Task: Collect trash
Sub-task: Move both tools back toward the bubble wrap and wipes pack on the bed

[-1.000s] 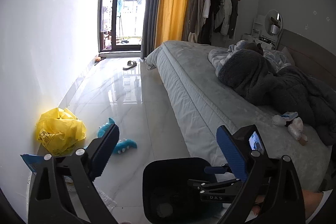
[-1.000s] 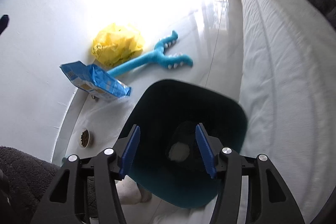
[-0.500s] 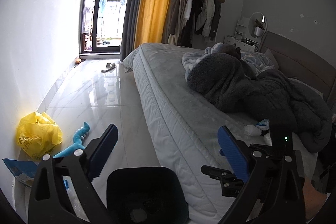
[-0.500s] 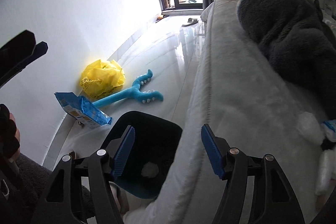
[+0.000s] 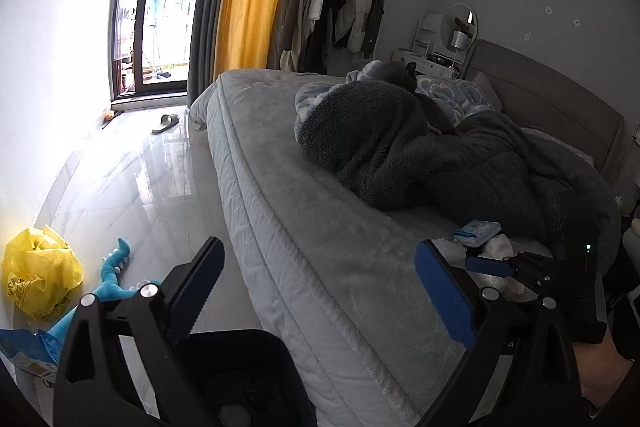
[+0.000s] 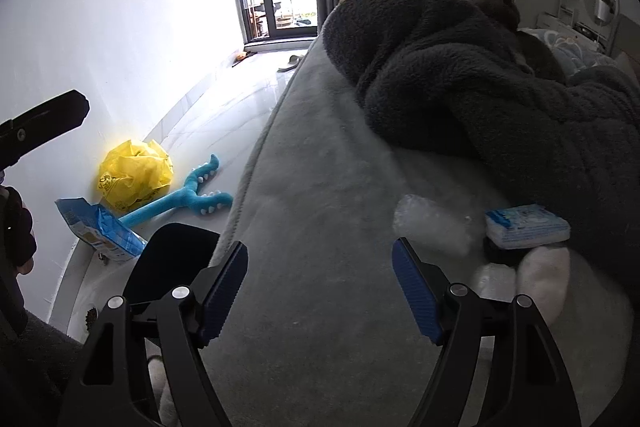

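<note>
A dark trash bin [image 5: 240, 379] stands on the floor beside the bed, with a white scrap inside; its rim shows in the right wrist view [image 6: 168, 259]. On the bed lie a clear crumpled plastic piece [image 6: 432, 227], a blue-and-white tissue pack [image 6: 528, 231] and white wads [image 6: 544, 275]. The tissue pack also shows in the left wrist view [image 5: 478, 231]. My right gripper [image 6: 320, 291] is open and empty over the bed, left of the plastic. My left gripper [image 5: 320, 291] is open and empty above the bin and bed edge.
A yellow plastic bag [image 6: 136, 175], a blue snack bag [image 6: 100, 235] and a blue plush toy [image 6: 188, 199] lie on the floor by the wall. A dark fleece blanket [image 6: 480, 87] is heaped on the bed [image 5: 320, 227]. A slipper [image 5: 166, 123] lies near the balcony door.
Both grippers swung right, from the bin toward the bed. The right gripper now faces the trash on the bed, with its jaws wider apart.
</note>
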{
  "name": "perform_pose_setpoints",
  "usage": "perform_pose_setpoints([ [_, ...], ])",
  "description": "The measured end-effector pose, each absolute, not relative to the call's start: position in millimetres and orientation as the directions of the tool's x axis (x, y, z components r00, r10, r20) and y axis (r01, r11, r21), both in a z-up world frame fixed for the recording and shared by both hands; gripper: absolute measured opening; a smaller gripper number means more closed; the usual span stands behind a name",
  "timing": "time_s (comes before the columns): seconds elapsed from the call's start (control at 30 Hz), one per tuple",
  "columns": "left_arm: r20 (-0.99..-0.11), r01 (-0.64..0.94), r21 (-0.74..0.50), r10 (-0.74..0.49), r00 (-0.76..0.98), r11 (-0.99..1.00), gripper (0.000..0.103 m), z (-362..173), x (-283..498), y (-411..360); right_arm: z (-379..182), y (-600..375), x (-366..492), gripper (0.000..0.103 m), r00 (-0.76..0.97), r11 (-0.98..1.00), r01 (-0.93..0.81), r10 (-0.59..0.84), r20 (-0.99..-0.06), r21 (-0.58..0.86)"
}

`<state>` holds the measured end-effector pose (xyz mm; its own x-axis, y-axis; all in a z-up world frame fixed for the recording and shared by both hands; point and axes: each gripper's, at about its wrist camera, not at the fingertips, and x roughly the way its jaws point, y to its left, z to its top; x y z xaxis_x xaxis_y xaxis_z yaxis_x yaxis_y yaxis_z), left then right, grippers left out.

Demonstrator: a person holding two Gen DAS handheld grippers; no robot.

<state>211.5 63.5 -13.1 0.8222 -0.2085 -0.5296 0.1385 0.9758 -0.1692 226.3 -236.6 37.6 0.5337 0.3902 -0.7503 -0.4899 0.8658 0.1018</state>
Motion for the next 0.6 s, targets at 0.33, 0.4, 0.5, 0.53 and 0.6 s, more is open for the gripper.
perform_pose_setpoints([
  [0.33,-0.568,0.215,-0.152,-0.263,0.780,0.965,0.098,-30,240,38,32,-272,232,0.076,0.586,0.909,-0.415,0.288,-0.757,0.024],
  [0.4,-0.575,0.229,-0.156,-0.277,0.770,0.961,0.098,-34,246,34,28,-277,234,0.076,0.587,0.916,-0.402,0.271,-0.763,0.016],
  [0.5,-0.581,0.252,-0.159,-0.296,0.758,0.955,0.098,-38,254,26,22,-282,236,0.076,0.578,0.922,-0.387,0.258,-0.774,0.018],
  [0.53,-0.582,0.261,-0.158,-0.303,0.754,0.952,0.098,-39,256,24,20,-283,237,0.076,0.575,0.923,-0.384,0.251,-0.778,0.014],
  [0.6,-0.585,0.277,-0.152,-0.313,0.749,0.949,0.098,-41,260,18,15,-285,237,0.076,0.567,0.927,-0.375,0.238,-0.789,0.010],
])
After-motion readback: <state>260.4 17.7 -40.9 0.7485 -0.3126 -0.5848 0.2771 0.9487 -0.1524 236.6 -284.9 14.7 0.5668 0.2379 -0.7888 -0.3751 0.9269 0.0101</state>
